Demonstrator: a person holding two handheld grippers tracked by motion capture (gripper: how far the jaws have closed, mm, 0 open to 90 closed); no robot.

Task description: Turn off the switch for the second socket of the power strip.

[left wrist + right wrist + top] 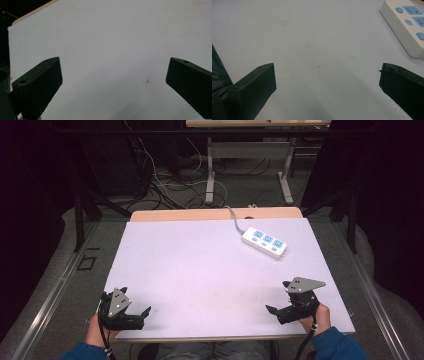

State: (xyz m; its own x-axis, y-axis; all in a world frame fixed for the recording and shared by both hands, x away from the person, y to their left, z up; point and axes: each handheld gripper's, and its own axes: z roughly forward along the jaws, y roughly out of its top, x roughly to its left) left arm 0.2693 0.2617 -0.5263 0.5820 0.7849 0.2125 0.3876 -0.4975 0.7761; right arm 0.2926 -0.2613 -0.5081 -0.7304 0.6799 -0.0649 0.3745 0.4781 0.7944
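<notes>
While both grippers rest empty with fingers wide, the right gripper [276, 310] should approach the white power strip [264, 242] squarely across its narrow width, left gripper [141, 316] idle on the worktop [200, 270].

- Power strip [407, 27] in right gripper view: cut off by top and right edge, only abt two sockets and some buttons are seen.
- Cord [234, 217] of the strip in high view: goes over the far table edge, its end is hidden.
- Left gripper [113, 82] in its own view: both jaws cut off by bottom edge, right jaw also by the right edge.
- Right gripper [327, 85] in its own view: jaws cut off the same way at the bottom.
- Person in high view: hands are mostly hidden under the grippers; sleeves [340, 345] cut off by bottom edge.
- Socket marks on the strip in high view: too small to read.
- Far table [250, 123] at the top: cut off, only its front edge and legs are seen.
</notes>
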